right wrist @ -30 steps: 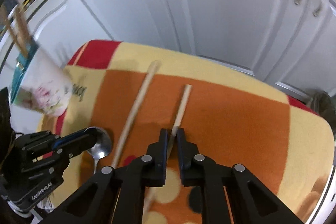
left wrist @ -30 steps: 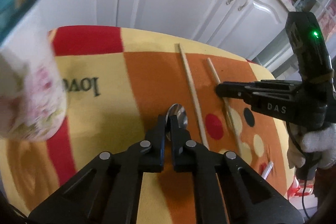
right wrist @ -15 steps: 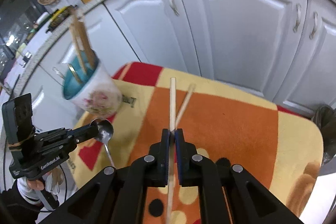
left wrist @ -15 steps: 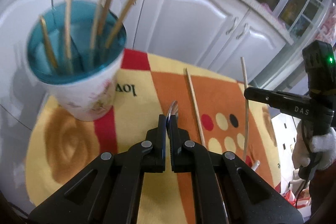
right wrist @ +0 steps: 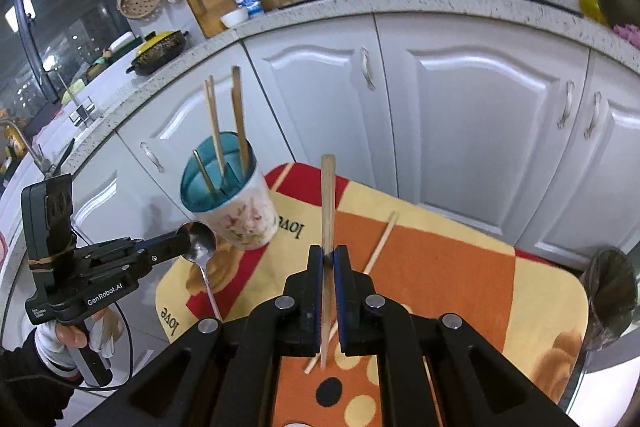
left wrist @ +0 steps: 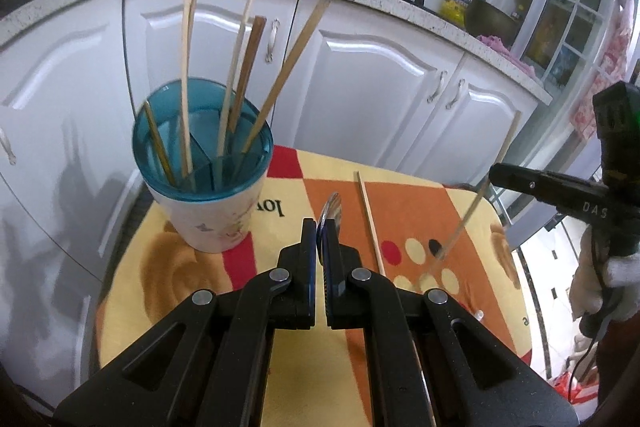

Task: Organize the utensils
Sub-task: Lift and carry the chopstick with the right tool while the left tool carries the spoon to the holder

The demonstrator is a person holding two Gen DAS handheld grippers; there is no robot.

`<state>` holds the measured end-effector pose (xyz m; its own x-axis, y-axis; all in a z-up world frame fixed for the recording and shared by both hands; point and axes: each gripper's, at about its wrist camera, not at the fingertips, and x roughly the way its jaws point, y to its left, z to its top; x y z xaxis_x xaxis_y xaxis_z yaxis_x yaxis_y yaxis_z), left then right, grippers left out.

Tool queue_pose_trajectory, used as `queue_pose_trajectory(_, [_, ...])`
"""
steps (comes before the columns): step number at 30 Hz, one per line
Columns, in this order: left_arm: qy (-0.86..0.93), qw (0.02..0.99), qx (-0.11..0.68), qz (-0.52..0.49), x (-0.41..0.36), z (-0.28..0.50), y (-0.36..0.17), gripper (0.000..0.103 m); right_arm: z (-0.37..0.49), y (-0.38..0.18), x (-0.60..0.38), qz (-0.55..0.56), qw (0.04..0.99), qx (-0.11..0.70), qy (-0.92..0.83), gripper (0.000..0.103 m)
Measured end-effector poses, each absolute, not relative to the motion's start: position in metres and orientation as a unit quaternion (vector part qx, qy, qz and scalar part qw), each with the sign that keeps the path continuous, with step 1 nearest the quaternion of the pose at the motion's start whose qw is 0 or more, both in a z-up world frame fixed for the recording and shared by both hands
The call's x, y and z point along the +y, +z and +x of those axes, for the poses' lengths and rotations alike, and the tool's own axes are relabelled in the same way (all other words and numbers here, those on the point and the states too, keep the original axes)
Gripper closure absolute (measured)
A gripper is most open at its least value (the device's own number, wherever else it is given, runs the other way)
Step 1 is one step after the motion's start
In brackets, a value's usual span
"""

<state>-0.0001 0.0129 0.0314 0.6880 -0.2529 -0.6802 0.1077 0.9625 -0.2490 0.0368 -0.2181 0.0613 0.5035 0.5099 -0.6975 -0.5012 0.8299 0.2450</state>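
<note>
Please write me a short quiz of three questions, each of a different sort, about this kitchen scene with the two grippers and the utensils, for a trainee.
1. Multiple choice: What does the left gripper hold?
A. a fork
B. a metal spoon
C. a knife

2. True or false: The right gripper is shut on a wooden chopstick.

3. Short answer: Which utensil lies loose on the patterned cloth, and where does the cup with the blue insert stand?

Key
1. B
2. True
3. One chopstick lies on the orange part of the cloth. The cup stands upright near the cloth's far left corner and already holds several chopsticks.
</note>
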Motion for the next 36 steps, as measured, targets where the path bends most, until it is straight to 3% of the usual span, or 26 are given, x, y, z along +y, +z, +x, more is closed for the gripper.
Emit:
queue_pose_trajectory(21, [-0.079, 0.916, 0.379, -0.107, 0.029, -0.007, 0.032, 0.102, 0.039, 0.067, -0.207, -0.003, 0.865, 0.403, 0.3, 0.098])
queue_pose_trajectory(36, [-0.02, 0.947, 0.299, -0.116, 0.085, -0.01, 0.104, 0.102, 0.035, 0.121, -0.183, -0.001, 0.866, 0.356, 0.351, 0.098])
